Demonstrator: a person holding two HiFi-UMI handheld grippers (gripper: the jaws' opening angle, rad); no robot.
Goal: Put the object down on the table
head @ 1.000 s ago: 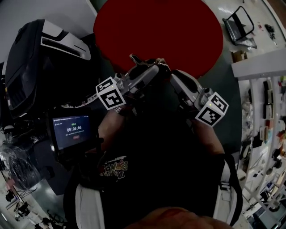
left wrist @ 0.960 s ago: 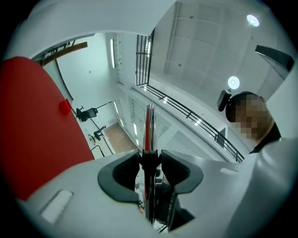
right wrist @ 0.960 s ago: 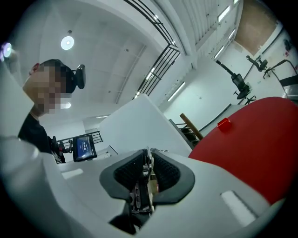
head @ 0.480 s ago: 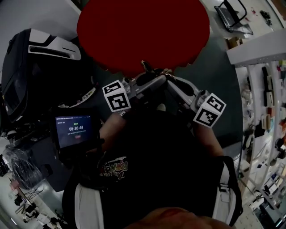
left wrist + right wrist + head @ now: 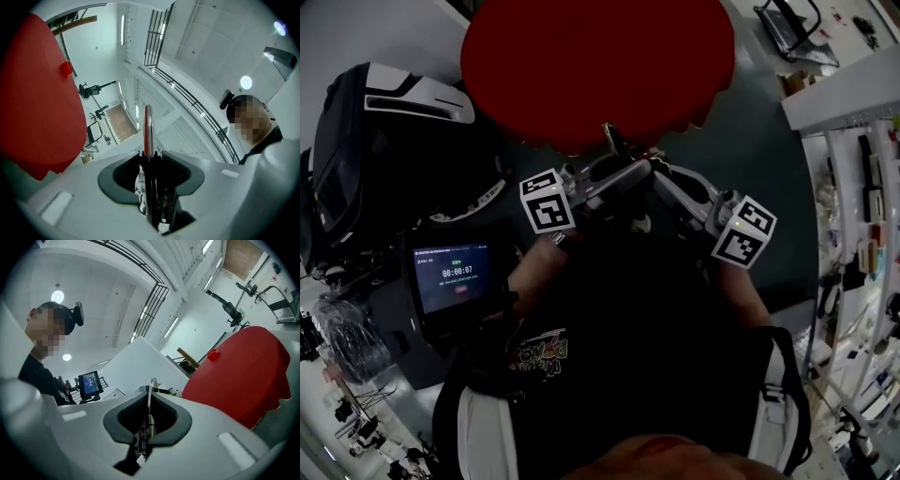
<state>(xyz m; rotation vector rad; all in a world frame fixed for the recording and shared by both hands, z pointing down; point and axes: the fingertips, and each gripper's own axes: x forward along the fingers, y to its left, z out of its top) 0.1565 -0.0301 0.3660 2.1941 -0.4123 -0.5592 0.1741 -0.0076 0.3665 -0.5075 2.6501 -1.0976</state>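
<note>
A thin shiny metal piece [image 5: 147, 129] stands edge-on between the jaws of my left gripper [image 5: 149, 157], which is shut on it. In the head view its dark tip [image 5: 608, 137] pokes up at the near edge of the round red table [image 5: 591, 66]. My left gripper [image 5: 636, 172] and right gripper [image 5: 662, 176] meet tip to tip just below that edge, in front of the person's chest. In the right gripper view the jaws of my right gripper [image 5: 149, 401] are closing, and their pads sit against a thin metal strip [image 5: 150, 391].
A small red box [image 5: 212, 354] sits on the red table [image 5: 243, 380]. A black case [image 5: 384, 141] stands at the left, with a timer screen [image 5: 455, 278] below it. White shelving [image 5: 848, 112] runs down the right side.
In the head view the table's edge has come nearer to both grippers, and the metal piece's tip now overlaps that edge. Little has moved over the last half second.
</note>
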